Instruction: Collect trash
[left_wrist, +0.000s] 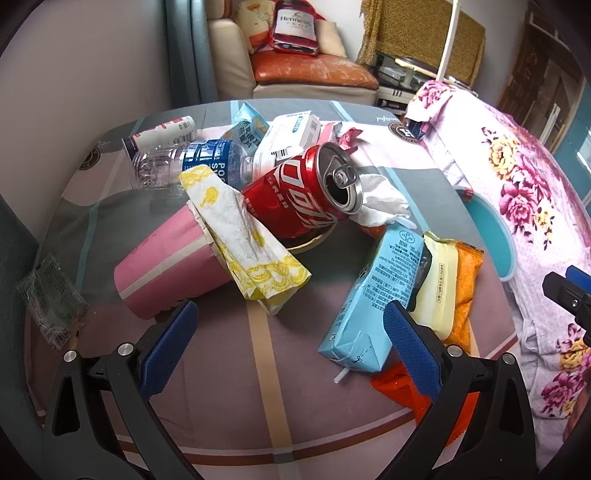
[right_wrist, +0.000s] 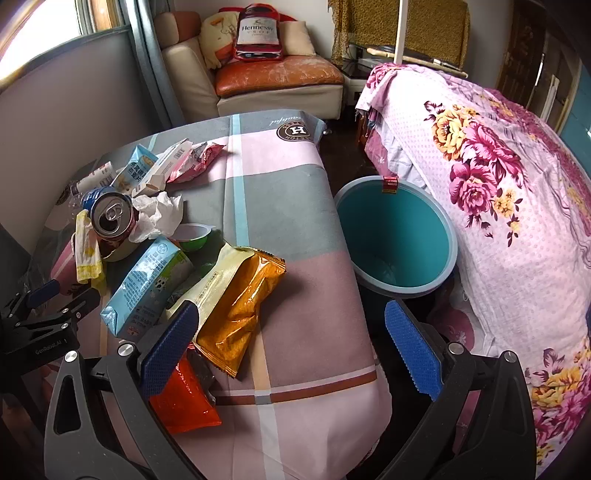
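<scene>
Table (right_wrist: 280, 206): right half bare to its edge, teal bin (right_wrist: 397, 236) just beside, below the edge. Trash heaped left: red cola can (left_wrist: 303, 192) tilted on pink cup (left_wrist: 166, 273), blue carton (left_wrist: 380, 288), orange snack bag (right_wrist: 240, 306). Left gripper (left_wrist: 291, 332) and right gripper (right_wrist: 291, 332) both spread wide, empty.

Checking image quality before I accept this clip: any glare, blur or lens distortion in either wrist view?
Left wrist view: sharp in the middle, strong fisheye bending of the table edge, dark vignette at the corners, soft daylight on the red can. Right wrist view: blown-out window glare at upper left, a shiny highlight on the orange snack bag, and the teal bin evenly lit with a shaded floor inside.
</scene>
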